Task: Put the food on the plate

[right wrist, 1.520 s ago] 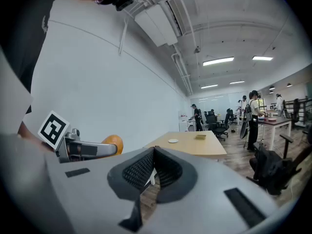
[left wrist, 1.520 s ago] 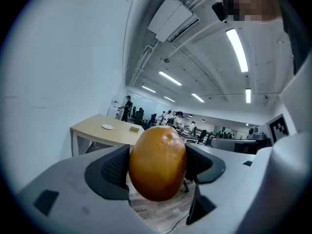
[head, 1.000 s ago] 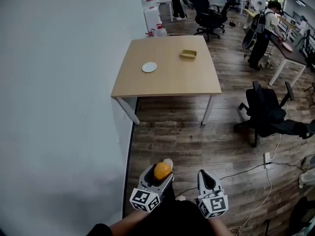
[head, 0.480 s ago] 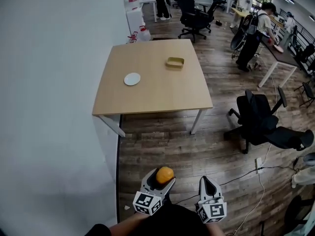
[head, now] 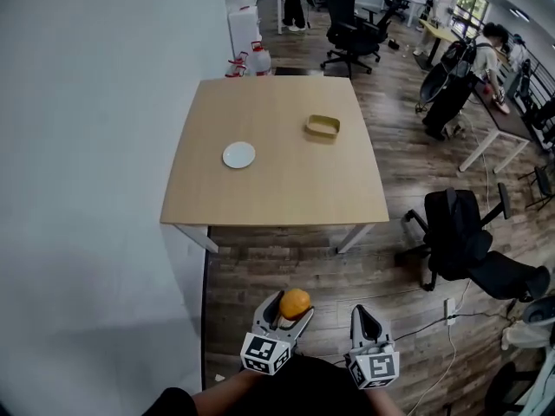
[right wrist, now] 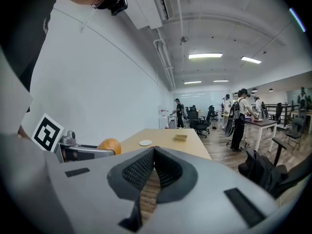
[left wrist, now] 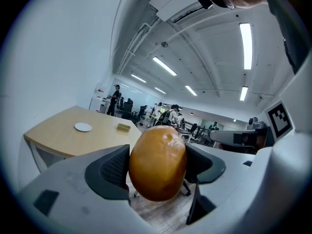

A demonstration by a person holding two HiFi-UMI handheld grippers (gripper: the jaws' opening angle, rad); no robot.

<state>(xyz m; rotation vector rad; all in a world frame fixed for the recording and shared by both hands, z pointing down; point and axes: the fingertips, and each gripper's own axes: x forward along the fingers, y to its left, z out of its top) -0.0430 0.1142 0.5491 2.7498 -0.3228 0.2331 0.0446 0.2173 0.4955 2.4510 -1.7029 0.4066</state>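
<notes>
My left gripper (head: 292,312) is shut on a round orange food item (head: 295,302), held low over the wooden floor, well short of the table. That orange food item (left wrist: 157,162) fills the left gripper view, pinched between both pads. To its right my right gripper (head: 364,320) is shut with nothing in it; its tips meet in the right gripper view (right wrist: 153,152). A small white plate (head: 238,154) lies on the left part of the wooden table (head: 277,189). The plate (left wrist: 83,126) also shows far off in the left gripper view.
A shallow tan tray (head: 322,126) sits on the table right of the plate. A white wall (head: 87,189) runs along the left. A black office chair (head: 464,241) stands at the right, with cables (head: 434,306) on the floor. People and desks stand far behind.
The view has shifted: the table sits slightly lower and nearer in the head view. Both grippers keep their places at the bottom, the left still shut on the orange food.
</notes>
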